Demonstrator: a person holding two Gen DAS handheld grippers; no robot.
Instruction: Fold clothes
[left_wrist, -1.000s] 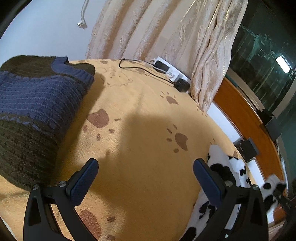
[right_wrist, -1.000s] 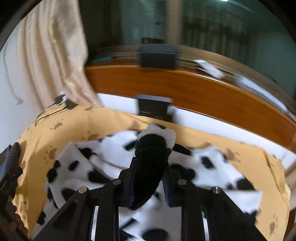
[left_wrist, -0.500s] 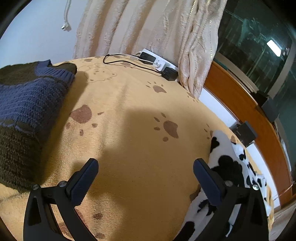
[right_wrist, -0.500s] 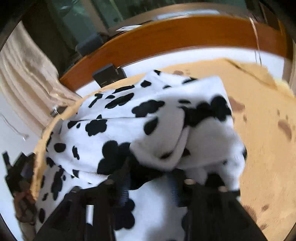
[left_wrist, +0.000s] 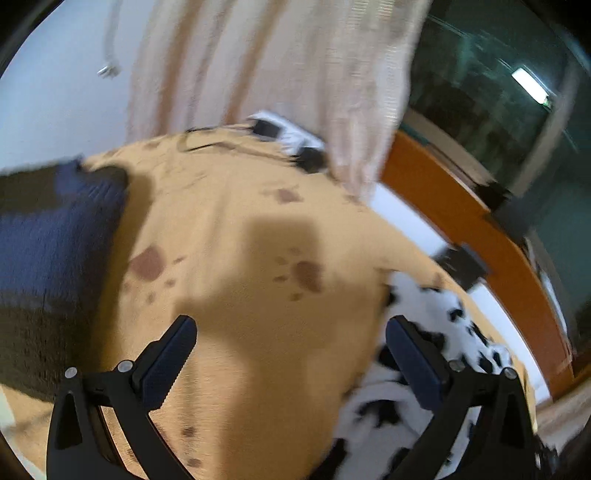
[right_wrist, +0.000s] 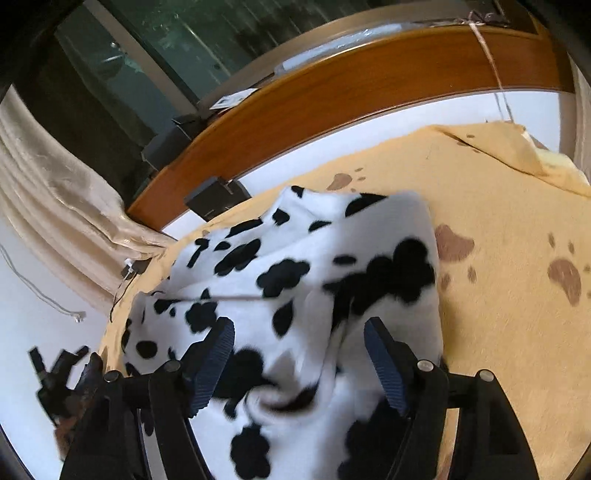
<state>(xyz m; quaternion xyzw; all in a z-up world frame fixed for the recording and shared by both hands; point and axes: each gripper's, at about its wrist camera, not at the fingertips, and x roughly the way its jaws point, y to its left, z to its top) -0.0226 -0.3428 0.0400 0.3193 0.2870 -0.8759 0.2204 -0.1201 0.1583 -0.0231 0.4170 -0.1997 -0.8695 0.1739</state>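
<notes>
The right gripper (right_wrist: 299, 363) is seen spread wide, its two blue pads apart with nothing pinched between them. Beneath and ahead of it a white fleece garment with black spots (right_wrist: 295, 280) is laid in a loose heap on the yellow blanket printed with brown paw marks (right_wrist: 517, 258); folds of the garment are bunched up between the spread fingers, but no pad is seen to press on the cloth. A wooden ledge (right_wrist: 332, 99) is seen beyond the blanket, and a cream curtain (right_wrist: 48, 192) is hung at the left.

The left gripper (left_wrist: 288, 345) is likewise held spread and empty above a bare stretch of the same blanket (left_wrist: 240, 229), on which a shadow is cast. In this blurred view the spotted garment (left_wrist: 443, 317) is found at the lower right, partly behind the right-hand finger; whether the two are touching cannot be told. A dark blue and brown knitted jumper (left_wrist: 48, 251) is laid at the left edge, well apart from the spotted garment. A power strip with a cable (left_wrist: 284, 134) is seen at the far edge of the blanket, beside the curtain (left_wrist: 295, 74)
</notes>
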